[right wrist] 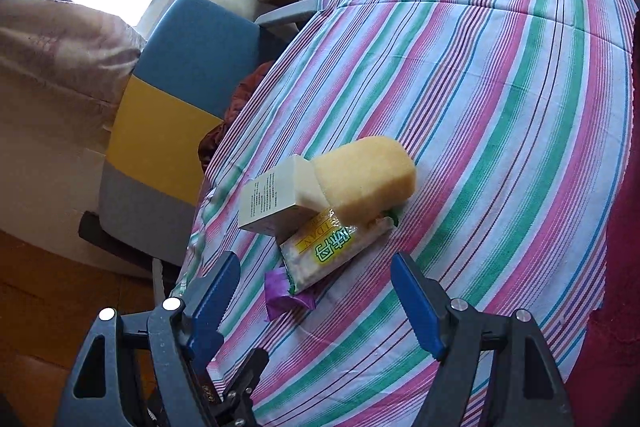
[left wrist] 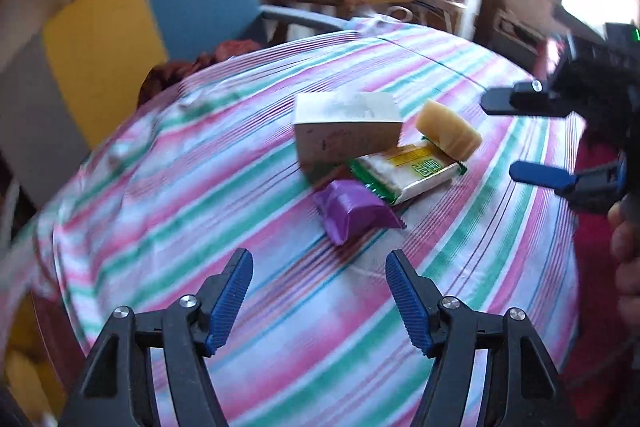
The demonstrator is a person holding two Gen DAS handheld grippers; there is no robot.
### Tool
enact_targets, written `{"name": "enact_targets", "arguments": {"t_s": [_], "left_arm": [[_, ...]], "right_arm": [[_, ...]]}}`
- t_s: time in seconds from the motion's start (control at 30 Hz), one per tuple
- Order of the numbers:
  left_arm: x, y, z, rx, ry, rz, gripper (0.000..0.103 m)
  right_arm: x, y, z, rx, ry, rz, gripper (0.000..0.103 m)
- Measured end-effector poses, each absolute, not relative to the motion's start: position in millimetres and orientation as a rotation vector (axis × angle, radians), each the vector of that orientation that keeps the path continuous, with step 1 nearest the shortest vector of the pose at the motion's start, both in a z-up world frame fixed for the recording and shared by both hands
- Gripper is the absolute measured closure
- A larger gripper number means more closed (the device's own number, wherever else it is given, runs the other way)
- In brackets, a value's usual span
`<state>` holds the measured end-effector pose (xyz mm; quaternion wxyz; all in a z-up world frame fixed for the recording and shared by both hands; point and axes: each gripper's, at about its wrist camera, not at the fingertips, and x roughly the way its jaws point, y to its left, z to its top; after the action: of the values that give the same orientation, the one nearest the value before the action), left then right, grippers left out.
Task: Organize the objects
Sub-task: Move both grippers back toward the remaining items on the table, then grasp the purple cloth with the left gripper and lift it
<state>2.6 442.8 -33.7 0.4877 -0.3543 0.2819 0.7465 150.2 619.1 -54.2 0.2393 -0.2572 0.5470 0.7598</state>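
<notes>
On the striped tablecloth (left wrist: 460, 259) four things lay huddled together: a pale cardboard box (left wrist: 344, 127), a yellow sponge (left wrist: 448, 131) leaning just to its right, a green-and-white snack packet (left wrist: 408, 173) under the sponge's near edge, and a purple wrapper (left wrist: 352, 211) nearest of all, touching the packet.

The left gripper (left wrist: 320, 303) hung above the cloth on the near side of the wrapper, its jaws apart with nothing between them. The right gripper (right wrist: 316, 303) hung near the same pile, jaws spread wide and empty; in the left view it came in from the right edge, with a hand (left wrist: 628, 259) behind it.

A blue and yellow chair (right wrist: 180, 75) stood beyond the table's far left edge.
</notes>
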Motion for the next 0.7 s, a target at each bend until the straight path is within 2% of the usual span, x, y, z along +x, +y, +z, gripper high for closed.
{"name": "enact_targets", "arguments": {"t_s": [0.23,0.53,0.57,0.6,0.63,0.7], "left_arm": [[-3.9,481.7,-48.5,-0.752,0.855,1.651,0.029],[-13.3,509.9,-65.7,-0.728,0.888,1.525,0.031],[-14.7,511.3,-67.0,-0.741,0.877,1.519,0.033],[-16.1,511.9,-68.1,-0.762,0.856,1.515,0.038],[-17.6,511.7,-68.7,-0.791,0.829,1.5,0.048],[-17.7,508.9,-69.3,-0.818,0.804,1.492,0.058]], "right_arm": [[149.3,620.1,-58.7,-0.722,1.541,2.079,0.024],[148.0,621.4,-63.2,-0.734,1.581,2.073,0.024],[148.7,621.4,-63.0,-0.733,1.581,2.072,0.024],[149.2,621.4,-63.0,-0.731,1.58,2.071,0.024],[149.8,621.4,-63.0,-0.729,1.579,2.07,0.024],[150.6,621.4,-63.1,-0.727,1.576,2.066,0.024]]}}
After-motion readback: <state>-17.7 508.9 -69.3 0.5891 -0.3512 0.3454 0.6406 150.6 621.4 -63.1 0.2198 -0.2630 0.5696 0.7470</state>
